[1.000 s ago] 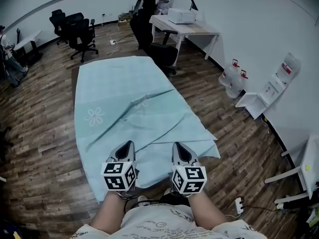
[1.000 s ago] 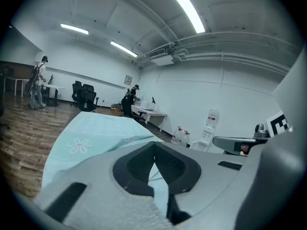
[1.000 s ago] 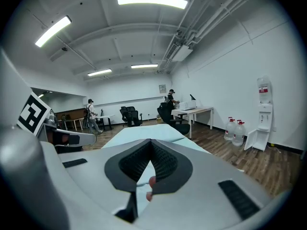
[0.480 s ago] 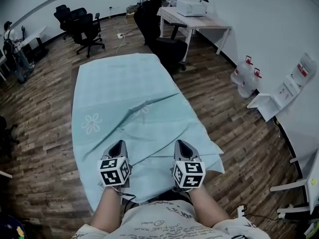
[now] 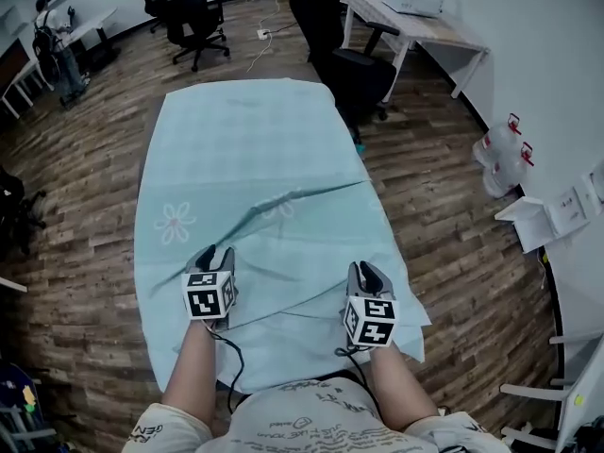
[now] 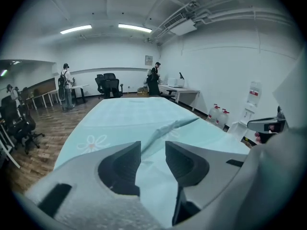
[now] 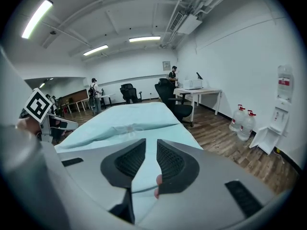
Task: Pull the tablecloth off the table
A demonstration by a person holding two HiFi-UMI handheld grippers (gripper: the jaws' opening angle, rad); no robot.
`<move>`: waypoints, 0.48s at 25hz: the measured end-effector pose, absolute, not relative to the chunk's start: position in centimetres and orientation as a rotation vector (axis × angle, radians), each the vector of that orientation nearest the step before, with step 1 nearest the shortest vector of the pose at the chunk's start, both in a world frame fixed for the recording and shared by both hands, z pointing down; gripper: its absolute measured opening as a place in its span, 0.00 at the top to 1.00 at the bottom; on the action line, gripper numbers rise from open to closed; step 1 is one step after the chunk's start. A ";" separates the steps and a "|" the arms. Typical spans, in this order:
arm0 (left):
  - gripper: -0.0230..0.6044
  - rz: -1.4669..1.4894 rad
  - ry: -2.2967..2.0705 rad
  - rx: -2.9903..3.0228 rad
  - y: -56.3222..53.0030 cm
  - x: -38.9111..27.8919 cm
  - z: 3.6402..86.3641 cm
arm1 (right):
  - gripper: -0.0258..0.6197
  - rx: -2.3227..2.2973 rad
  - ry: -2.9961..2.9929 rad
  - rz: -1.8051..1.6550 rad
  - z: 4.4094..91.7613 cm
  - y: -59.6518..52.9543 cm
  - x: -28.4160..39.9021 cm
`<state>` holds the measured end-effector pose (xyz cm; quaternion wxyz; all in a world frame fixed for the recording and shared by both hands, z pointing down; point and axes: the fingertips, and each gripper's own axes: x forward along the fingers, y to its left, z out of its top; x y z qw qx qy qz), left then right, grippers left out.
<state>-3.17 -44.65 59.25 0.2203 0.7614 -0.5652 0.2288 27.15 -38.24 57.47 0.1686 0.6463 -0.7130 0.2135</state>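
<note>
The tablecloth [image 5: 255, 159] covers the table, which is hidden beneath it, and its near end hangs toward the person. The pull looks barely begun, at the grasping stage. The left gripper [image 5: 215, 253] and right gripper [image 5: 368, 270] hover over that near end, jaws opening with nothing pinched between them. Next, each should close on the near hem, then both draw back evenly. The cloth is pale teal, with 1 stitched flower [image 5: 176, 223] and 1 diagonal ridge [image 5: 302, 201] across its middle.
</note>
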 end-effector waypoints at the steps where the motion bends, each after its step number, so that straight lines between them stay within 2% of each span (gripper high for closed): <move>1: 0.70 0.654 -1.570 2.094 -45.5 -3.7 60.0 | 0.80 1.824 -2.016 0.621 58.3 -38.9 27.6; 5: 0.59 0.760 -1.584 2.045 -48.8 -6.7 63.4 | 0.73 1.800 -1.947 0.673 61.4 -41.6 29.7; 9: 0.50 0.866 -1.584 1.990 -50.4 -9.9 67.1 | 0.59 1.781 -1.856 0.723 64.8 -42.9 32.2; 12: 0.46 0.911 -1.576 1.933 -51.6 -12.3 69.7 | 0.56 1.756 -1.773 0.768 67.3 -43.5 33.7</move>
